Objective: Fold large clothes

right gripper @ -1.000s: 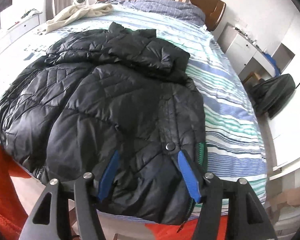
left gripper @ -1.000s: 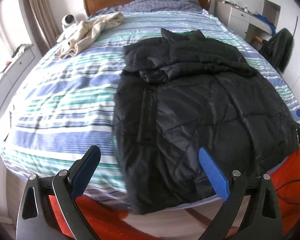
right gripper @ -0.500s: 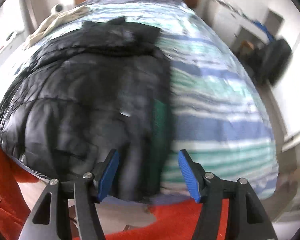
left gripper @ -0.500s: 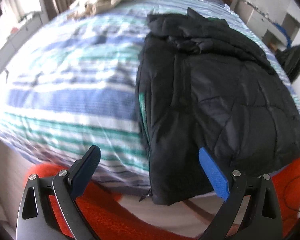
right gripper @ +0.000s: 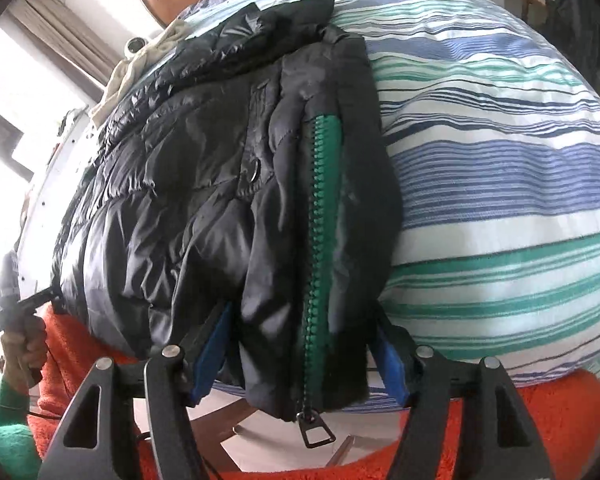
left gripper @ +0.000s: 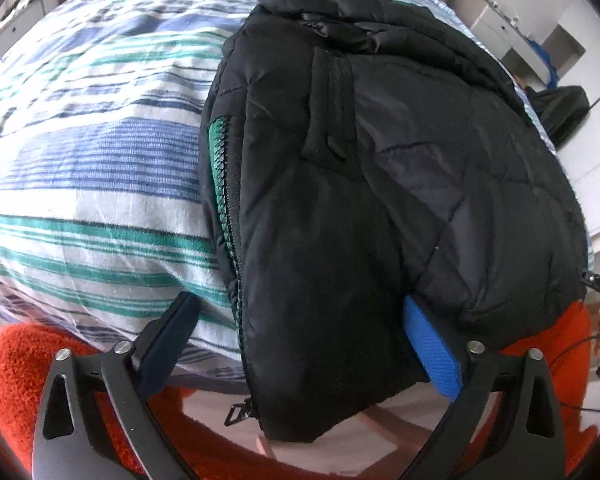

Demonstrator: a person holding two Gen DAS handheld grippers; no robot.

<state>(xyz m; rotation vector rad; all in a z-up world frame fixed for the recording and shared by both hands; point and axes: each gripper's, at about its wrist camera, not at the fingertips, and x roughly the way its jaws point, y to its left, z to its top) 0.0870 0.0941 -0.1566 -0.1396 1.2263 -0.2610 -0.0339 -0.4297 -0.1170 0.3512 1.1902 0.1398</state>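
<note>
Lying lengthwise up the bed [left gripper: 100, 208], the jacket [left gripper: 380, 184] has its hem between both spread fingers, left gripper [left gripper: 300, 344] and right gripper [right gripper: 300, 360] unclenched.

I count 1 black jacket [left gripper: 380, 168] on 1 stripy bed [left gripper: 100, 152]. 1 green zipper [right gripper: 320, 248] w/ 1 pull tab [right gripper: 314, 432]. 1 beige cloth [right gripper: 140, 68] far back. 2 claws: my left claw [left gripper: 304, 344], my right claw [right gripper: 300, 364].
</note>
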